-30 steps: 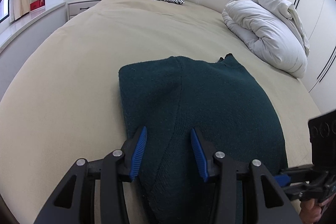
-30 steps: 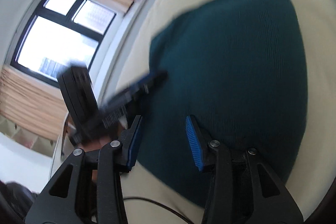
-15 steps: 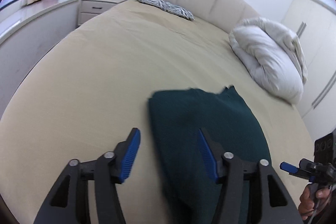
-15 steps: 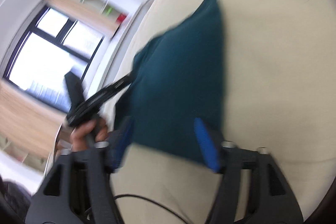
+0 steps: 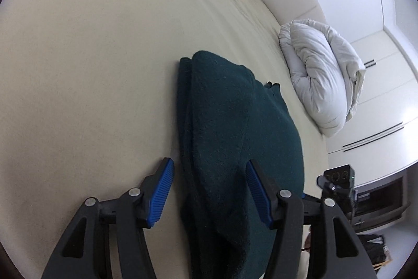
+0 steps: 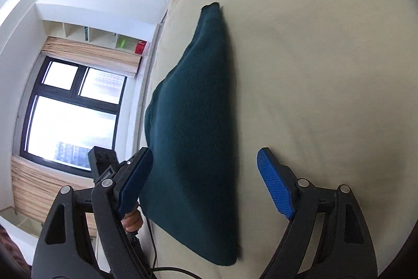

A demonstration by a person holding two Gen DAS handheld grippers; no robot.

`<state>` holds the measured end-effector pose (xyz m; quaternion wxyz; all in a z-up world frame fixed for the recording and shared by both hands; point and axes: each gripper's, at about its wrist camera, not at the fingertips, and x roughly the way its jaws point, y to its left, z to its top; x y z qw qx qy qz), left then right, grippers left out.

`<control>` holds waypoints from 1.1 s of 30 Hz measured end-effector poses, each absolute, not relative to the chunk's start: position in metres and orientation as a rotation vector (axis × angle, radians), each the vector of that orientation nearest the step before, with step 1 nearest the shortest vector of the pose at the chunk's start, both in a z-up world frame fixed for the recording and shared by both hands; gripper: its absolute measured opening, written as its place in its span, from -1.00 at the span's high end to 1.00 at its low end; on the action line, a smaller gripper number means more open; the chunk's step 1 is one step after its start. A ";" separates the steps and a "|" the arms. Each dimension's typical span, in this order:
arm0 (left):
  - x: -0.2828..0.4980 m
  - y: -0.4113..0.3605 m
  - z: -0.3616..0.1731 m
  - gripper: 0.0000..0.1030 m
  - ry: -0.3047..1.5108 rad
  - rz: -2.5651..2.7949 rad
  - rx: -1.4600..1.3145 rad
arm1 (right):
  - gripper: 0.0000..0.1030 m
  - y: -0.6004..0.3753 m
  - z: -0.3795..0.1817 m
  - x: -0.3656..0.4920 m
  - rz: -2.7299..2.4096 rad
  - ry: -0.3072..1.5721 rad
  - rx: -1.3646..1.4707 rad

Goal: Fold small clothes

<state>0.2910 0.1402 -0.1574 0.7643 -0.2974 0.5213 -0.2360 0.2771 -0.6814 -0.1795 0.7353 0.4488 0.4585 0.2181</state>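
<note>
Dark green knitted sweater (image 5: 235, 161) lies folded into a narrow layered bundle near the front edge of the beige bed (image 5: 91, 56); left hand-held gripper (image 5: 209, 190) and right hand-held gripper (image 6: 206, 182) both released, jaws having just been opening astride it without pressing; judged near done, perhaps one cross-fold left.
</note>
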 end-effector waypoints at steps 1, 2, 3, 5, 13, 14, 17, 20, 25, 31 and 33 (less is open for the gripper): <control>0.291 0.141 -0.159 -0.17 1.135 -0.517 -0.662 | -0.53 -0.681 -0.180 0.280 0.493 1.019 0.983; 0.291 0.141 -0.160 -0.16 1.135 -0.518 -0.673 | -0.44 -0.680 -0.180 0.283 0.502 1.027 0.977; 0.291 0.140 -0.162 -0.17 1.132 -0.522 -0.683 | -0.36 -0.676 -0.181 0.286 0.513 1.037 0.969; 0.294 0.139 -0.165 -0.16 1.123 -0.537 -0.707 | -0.27 -0.669 -0.182 0.294 0.527 1.069 0.955; 0.299 0.140 -0.174 -0.07 1.106 -0.567 -0.783 | -0.25 -0.626 -0.180 0.316 0.530 1.147 0.902; 0.299 0.138 -0.173 -0.02 1.107 -0.557 -0.771 | -0.25 -0.627 -0.179 0.316 0.530 1.152 0.901; 0.299 0.138 -0.180 0.40 1.127 -0.566 -0.803 | -0.23 -0.621 -0.174 0.318 0.516 1.159 0.868; 0.297 0.137 -0.177 0.48 1.119 -0.568 -0.804 | -0.05 -0.620 -0.169 0.311 0.499 1.146 0.827; 0.291 0.124 -0.162 0.51 1.108 -0.581 -0.752 | 0.15 -0.621 -0.156 0.293 0.476 1.105 0.803; 0.261 0.096 -0.139 0.52 1.097 -0.644 -0.666 | 0.22 -0.622 -0.124 0.260 0.457 1.065 0.755; 0.238 0.085 -0.132 0.52 1.094 -0.658 -0.629 | 0.22 -0.627 -0.113 0.242 0.458 1.058 0.753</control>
